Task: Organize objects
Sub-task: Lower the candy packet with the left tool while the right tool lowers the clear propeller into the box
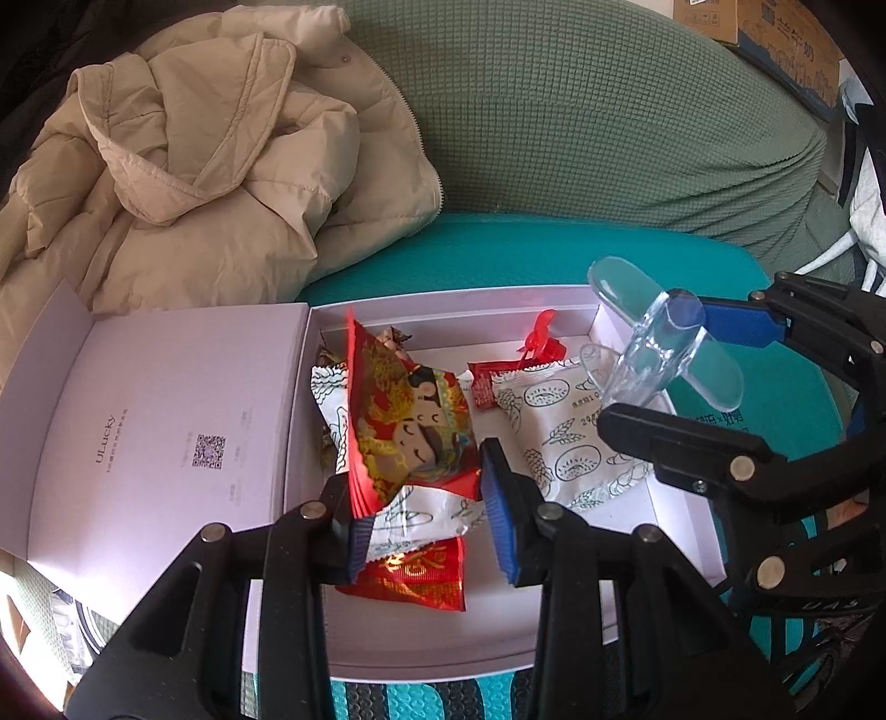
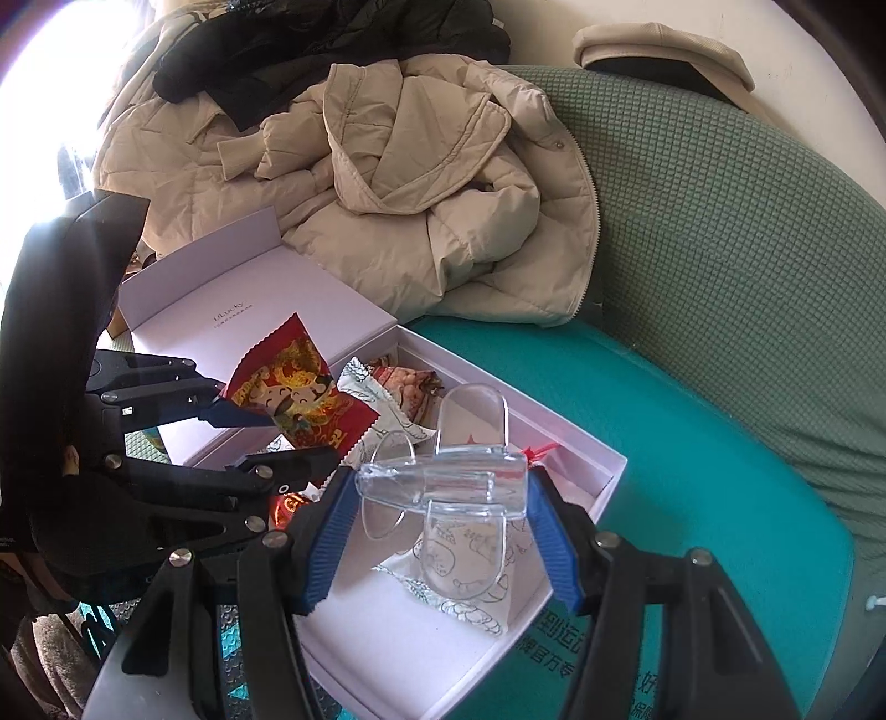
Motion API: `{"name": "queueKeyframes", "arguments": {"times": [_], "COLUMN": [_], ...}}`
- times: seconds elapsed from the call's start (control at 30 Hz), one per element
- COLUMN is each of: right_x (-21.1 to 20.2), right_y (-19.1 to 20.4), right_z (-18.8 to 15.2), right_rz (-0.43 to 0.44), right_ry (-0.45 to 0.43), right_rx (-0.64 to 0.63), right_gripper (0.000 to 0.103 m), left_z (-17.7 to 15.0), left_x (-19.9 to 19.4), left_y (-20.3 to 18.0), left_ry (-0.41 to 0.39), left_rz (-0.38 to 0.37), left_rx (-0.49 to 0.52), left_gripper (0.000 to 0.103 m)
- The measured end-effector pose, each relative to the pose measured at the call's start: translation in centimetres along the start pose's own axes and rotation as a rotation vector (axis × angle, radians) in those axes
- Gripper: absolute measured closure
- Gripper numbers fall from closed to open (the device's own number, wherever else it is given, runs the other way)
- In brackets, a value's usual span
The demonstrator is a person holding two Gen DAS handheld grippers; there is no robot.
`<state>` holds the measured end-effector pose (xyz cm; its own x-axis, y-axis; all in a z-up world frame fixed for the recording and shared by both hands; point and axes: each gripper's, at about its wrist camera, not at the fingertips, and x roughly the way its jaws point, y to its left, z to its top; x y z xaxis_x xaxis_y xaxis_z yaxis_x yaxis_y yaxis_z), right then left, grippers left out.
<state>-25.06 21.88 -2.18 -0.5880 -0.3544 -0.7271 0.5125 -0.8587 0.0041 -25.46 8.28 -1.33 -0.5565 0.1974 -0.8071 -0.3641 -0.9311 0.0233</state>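
An open pale lilac box (image 1: 554,293) lies on the teal seat, its lid (image 1: 166,421) folded out to the left. My left gripper (image 1: 426,526) is shut on a puffy red snack packet with a cartoon figure (image 1: 410,410), held above the box. The same packet (image 2: 288,399) shows in the left gripper (image 2: 302,437) in the right wrist view. My right gripper (image 2: 440,482) is shut on a clear plastic toy plane (image 2: 443,482), hanging over the box's right end (image 2: 609,471). Below lie white printed packets (image 1: 565,432) and red packets (image 1: 421,576).
A beige padded coat (image 1: 194,166) is heaped on the sofa just behind the lid. The green sofa back (image 1: 609,111) rises behind the teal seat cushion (image 1: 498,249). A black garment (image 2: 332,44) lies on the coat. Cardboard boxes (image 1: 775,33) stand at the far right.
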Motion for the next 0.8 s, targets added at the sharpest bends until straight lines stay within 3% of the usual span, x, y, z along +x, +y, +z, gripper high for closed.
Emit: {"name": "queueKeyframes", "arguments": {"times": [0.1,0.2,0.5,0.8], "right_x": [1.1,2.3,4.8,5.6], "right_y": [-0.6,-1.2,-2.7,-3.8], "right_z": [0.4,0.6,1.2,1.7], "right_rz": [-0.008,-0.019,-0.027,0.009], "right_ry": [0.012,0.022,0.055,0.06], "right_rx": [0.011,0.015,0.026,0.044], "right_gripper": [0.041,0.041,0.041,0.041], "left_z": [0.5,0.7,1.7,3.5], "left_x": [1.2,2.2,3.9,5.6], "left_y": [0.0,-0.2,-0.7,0.4], "left_ry": [0.008,0.004,-0.01,0.008], "left_rz": [0.006,0.061,0.036,0.021], "left_rx": [0.013,0.035,0.076,0.051], "left_gripper": [0.07,0.07,0.07,0.071]}}
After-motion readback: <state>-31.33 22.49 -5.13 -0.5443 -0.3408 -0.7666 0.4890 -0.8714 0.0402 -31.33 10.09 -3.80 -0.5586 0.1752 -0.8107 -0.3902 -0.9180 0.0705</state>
